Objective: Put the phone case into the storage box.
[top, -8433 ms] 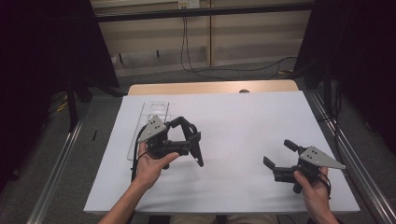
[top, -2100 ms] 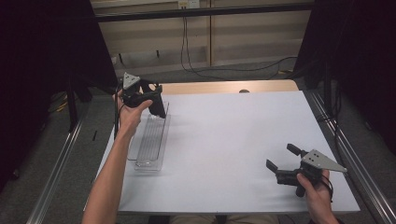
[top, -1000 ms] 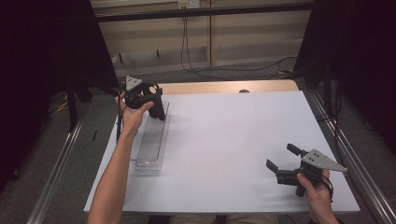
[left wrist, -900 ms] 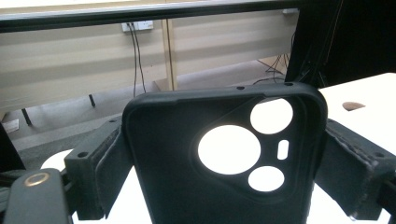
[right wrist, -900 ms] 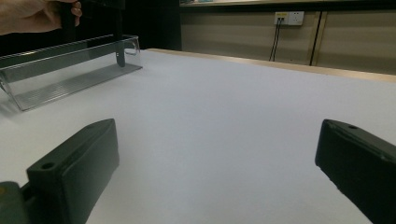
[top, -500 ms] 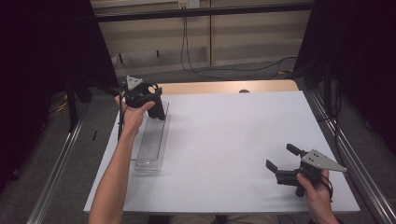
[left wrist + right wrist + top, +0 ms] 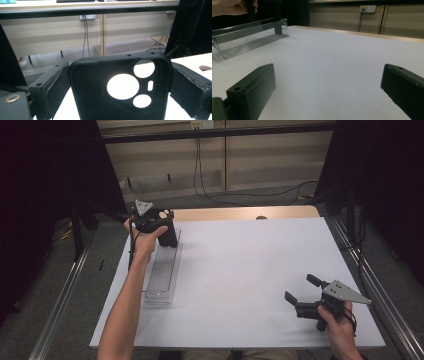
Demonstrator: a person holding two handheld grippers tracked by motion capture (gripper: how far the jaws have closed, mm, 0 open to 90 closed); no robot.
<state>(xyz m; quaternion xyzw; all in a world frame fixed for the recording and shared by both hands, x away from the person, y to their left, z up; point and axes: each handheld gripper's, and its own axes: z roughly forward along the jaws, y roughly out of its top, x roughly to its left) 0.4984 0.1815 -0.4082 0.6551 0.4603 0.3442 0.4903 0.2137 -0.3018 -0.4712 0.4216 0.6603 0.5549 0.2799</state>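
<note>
A black phone case (image 7: 92,95) with round camera cut-outs stands upright between the jaws of my left gripper (image 7: 120,75), which press on both its sides. In the high view that left gripper (image 7: 165,227) holds the phone case (image 7: 171,240) over the far end of a long clear plastic tray (image 7: 161,275) at the table's left. My right gripper (image 7: 300,288) rests low near the front right corner, jaws wide apart. In the right gripper view the right gripper (image 7: 328,85) has only bare table between its jaws, and the tray (image 7: 249,43) lies far off.
The white table (image 7: 240,265) has a wooden strip (image 7: 240,213) along its far edge. Metal rails (image 7: 60,315) run along both sides of the table. Cables (image 7: 240,192) lie on the floor beyond it.
Since the earliest frame my left gripper has travelled from the tray's near middle to its far end. Over the last second both grippers have hardly moved.
</note>
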